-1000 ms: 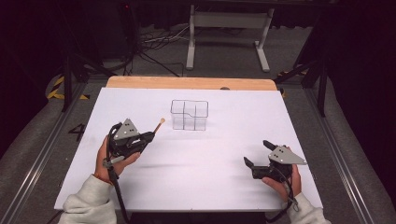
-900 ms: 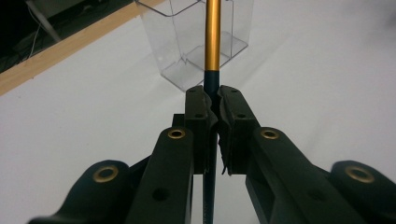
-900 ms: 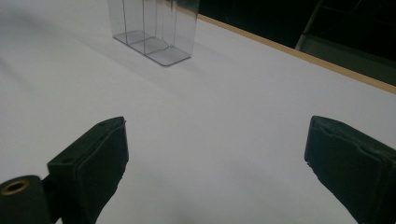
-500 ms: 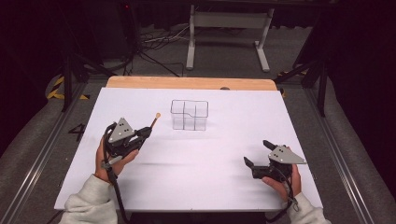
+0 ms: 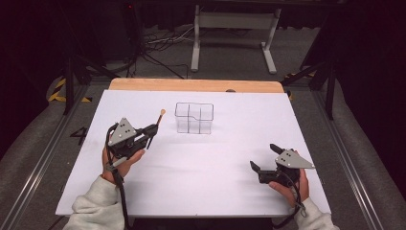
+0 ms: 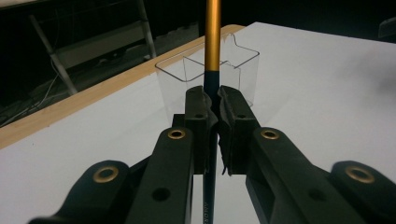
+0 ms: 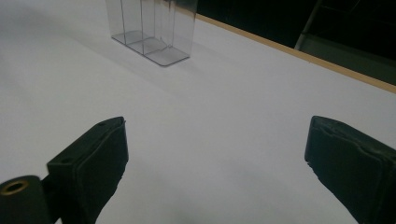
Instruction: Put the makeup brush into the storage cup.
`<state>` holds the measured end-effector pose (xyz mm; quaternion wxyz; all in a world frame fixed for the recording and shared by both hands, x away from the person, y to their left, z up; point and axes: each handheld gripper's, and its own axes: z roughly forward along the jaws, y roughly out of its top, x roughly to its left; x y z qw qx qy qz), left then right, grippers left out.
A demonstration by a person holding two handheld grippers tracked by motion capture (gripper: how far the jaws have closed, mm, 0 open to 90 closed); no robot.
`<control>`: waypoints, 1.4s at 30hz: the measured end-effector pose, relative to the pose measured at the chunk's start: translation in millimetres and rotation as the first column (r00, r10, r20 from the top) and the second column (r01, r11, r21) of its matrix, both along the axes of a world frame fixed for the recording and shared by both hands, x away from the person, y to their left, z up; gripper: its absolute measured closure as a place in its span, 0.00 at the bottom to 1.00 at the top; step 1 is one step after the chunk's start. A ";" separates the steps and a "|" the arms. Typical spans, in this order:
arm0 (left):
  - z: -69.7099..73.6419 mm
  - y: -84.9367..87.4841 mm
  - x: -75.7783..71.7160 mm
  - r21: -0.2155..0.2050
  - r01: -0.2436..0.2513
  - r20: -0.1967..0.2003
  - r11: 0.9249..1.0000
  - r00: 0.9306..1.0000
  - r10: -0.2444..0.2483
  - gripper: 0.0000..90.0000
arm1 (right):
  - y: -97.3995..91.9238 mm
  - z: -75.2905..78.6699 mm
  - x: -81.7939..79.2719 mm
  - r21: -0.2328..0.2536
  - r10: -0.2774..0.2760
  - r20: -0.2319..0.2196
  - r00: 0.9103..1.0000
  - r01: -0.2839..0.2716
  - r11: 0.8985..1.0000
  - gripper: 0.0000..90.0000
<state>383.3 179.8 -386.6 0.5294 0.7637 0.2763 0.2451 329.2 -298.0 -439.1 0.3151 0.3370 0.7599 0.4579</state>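
A thin stick with an orange-gold upper shaft and a dark lower part is clamped in my left gripper, which is shut on it at the left of the white table. In the left gripper view the stick rises straight up between the pads of the left gripper, toward a clear plastic container with compartments. That container stands upright at the table's middle back, apart from the stick's tip. My right gripper rests at the front right, open with nothing between its jaws, facing the container.
A wooden strip runs along the table's far edge. Behind it are a white metal stand and cables on the dark floor. Rails run along both sides of the table.
The left gripper has tilted slightly, and the stick's orange tip now points a little farther up the table. The right gripper has not moved.
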 end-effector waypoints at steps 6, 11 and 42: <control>2.2 -2.3 4.7 -0.060 -0.017 0.010 0.998 1.000 0.018 0.92 | -0.6 0.4 0.0 0.006 -0.006 0.004 1.000 0.006 1.000 0.07; 3.2 -2.4 8.5 -0.111 -0.020 0.017 0.994 1.000 0.022 0.92 | -0.5 0.6 -0.5 0.009 -0.001 0.005 1.000 0.001 1.000 0.07; 54.8 -26.2 34.2 -0.239 0.070 0.126 0.968 0.991 -0.040 0.92 | -3.8 0.7 0.5 0.047 0.002 0.000 1.000 -0.002 0.999 0.08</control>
